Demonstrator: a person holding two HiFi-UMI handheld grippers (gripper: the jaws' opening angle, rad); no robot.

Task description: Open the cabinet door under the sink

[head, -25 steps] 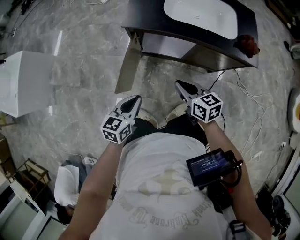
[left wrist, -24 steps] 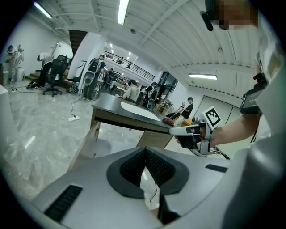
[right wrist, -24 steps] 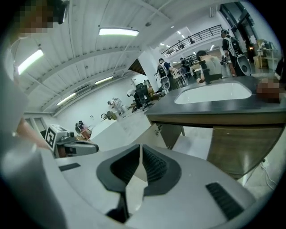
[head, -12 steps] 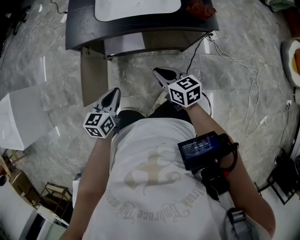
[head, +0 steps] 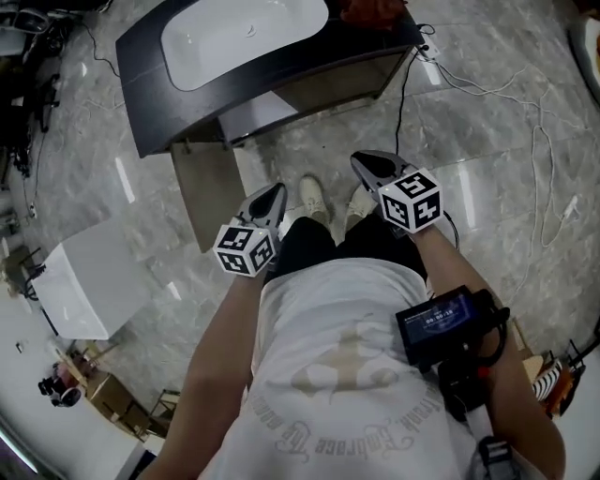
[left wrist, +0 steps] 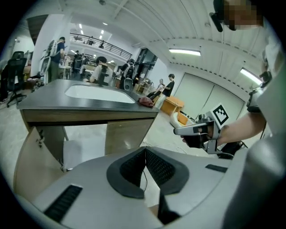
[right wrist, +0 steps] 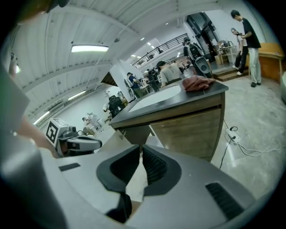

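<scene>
Two door leaves front the sink cabinet (head: pixel 150 89), the largest item present, which stands on a marble-patterned floor (head: pixel 487 122) with a white basin (head: pixel 244 37) set into its dark top. One leaf, the open door (head: pixel 208 192), is swung well out from the cabinet front on the left of the head view, leaving the interior behind it exposed. The closed door (head: pixel 328 89) beside it sits flush. On that evidence the task appears met for one leaf, with the other untouched. A white box (head: pixel 94 281) stands on the floor well apart from the cabinet, clear of the door's swing. The left gripper (head: pixel 272 195) and right gripper (head: pixel 361 164) are held at waist level on either side of the person's body, pointing forward and down toward the cabinet but touching no part of it. Each gripper view shows the ribbed pads brought together with nothing between them, a sensible carrying state when nothing is being grasped. A red cloth (head: pixel 375 9) lies on the countertop corner beside the basin. A thin cable (head: pixel 403 103) trails across the floor from the cabinet's right side, a minor trip hazard near the person's shoes (head: pixel 314 195).
</scene>
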